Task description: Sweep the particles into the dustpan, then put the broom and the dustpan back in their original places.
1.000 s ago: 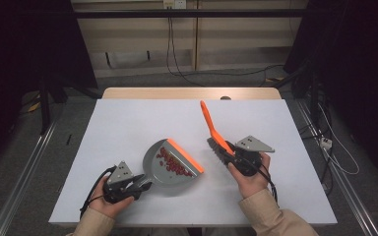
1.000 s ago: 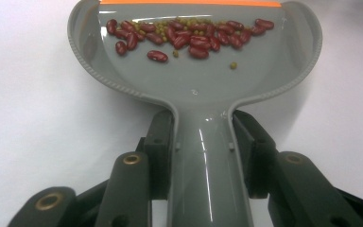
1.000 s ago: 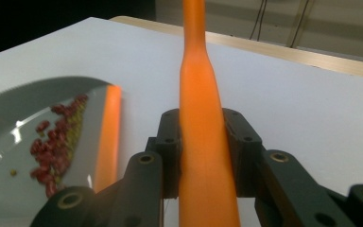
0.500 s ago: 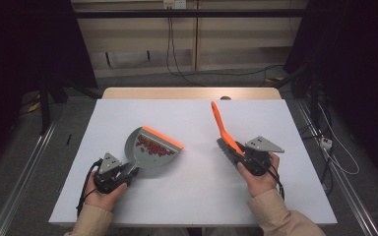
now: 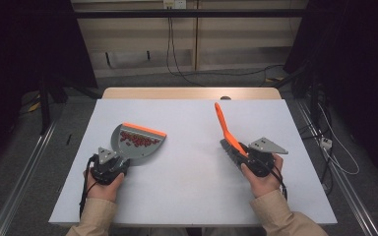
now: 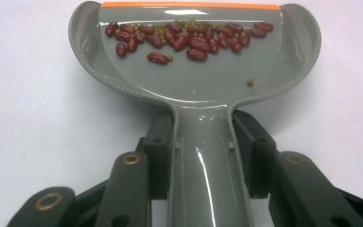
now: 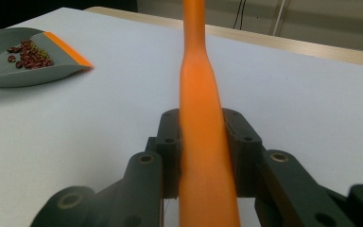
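While the table [image 5: 187, 196] lies bare of loose beans as far as the high view lets me judge, I rate the sweeping stage as complete: the load now sits inside the dustpan [image 5: 137, 142], and no stray piece is visible on the white surface.

Dustpan: it rests at the left of the table, orange lip pointing away from me. My left tool [image 5: 109, 164] has its jaws clamped on the grey handle, one jaw pressing each side, as the left gripper view confirms.

Brush [image 5: 229, 137]: its orange handle rises at a tilt from my right tool [image 5: 248, 157], whose jaws are closed tight on it; the bristle end lies low near the hand. Brush and dustpan are well apart.

Beans [image 6: 189, 38]: red beans with small green ones among them lie in a band just behind the orange lip, plus one green bean [image 6: 249, 82] alone farther back.

Remaining work, in my judgement: carry the pan level and empty it. No bin or bowl is in view, so I cannot tell where.
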{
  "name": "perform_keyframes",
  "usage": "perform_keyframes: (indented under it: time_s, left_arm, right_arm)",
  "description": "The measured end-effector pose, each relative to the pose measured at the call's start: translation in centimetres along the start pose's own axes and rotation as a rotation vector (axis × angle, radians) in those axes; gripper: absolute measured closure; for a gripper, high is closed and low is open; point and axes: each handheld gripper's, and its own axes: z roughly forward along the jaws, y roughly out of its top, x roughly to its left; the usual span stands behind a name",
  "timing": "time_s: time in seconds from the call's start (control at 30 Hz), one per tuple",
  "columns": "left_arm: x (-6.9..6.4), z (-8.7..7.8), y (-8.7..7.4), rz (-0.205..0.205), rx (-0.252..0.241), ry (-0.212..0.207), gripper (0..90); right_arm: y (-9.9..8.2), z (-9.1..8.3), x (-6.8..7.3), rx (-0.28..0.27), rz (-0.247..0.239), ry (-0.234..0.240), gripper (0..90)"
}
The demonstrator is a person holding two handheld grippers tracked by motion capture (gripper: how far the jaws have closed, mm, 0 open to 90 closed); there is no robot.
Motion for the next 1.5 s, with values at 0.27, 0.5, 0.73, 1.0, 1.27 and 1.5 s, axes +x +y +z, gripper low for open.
perform_keyframes:
  time_s: [0.27, 0.5, 0.73, 1.0, 1.27, 1.5]
  left_arm:
    - [-0.4, 0.2, 0.1, -0.021, -0.006, 0.01, 62.5]
    - [-1.1, -0.5, -0.3, -0.023, -0.017, -0.077, 61.0]
    - [-1.4, -1.0, -0.6, 0.004, -0.017, -0.115, 52.6]
    - [-3.0, -1.9, -0.8, 0.053, -0.016, -0.165, 47.3]
    - [-2.1, -2.4, 0.0, 0.013, -0.094, -0.173, 21.0]
    - [-1.2, -2.6, 0.5, 0.019, -0.168, -0.259, 11.8]
  right_arm:
    - [-0.2, 0.0, 0.0, -0.006, 0.006, 0.008, 71.4]
    - [-0.8, 0.4, 0.1, 0.012, 0.055, 0.053, 71.4]
    - [-1.4, 1.9, -0.8, 0.021, 0.187, 0.068, 71.3]
    - [-2.5, 0.4, -2.5, 0.06, 0.128, -0.039, 64.8]
    - [-3.2, -1.5, -3.5, 0.021, 0.0, -0.012, 27.2]
    - [-3.9, -3.0, -4.1, -0.01, -0.006, 0.053, 17.7]
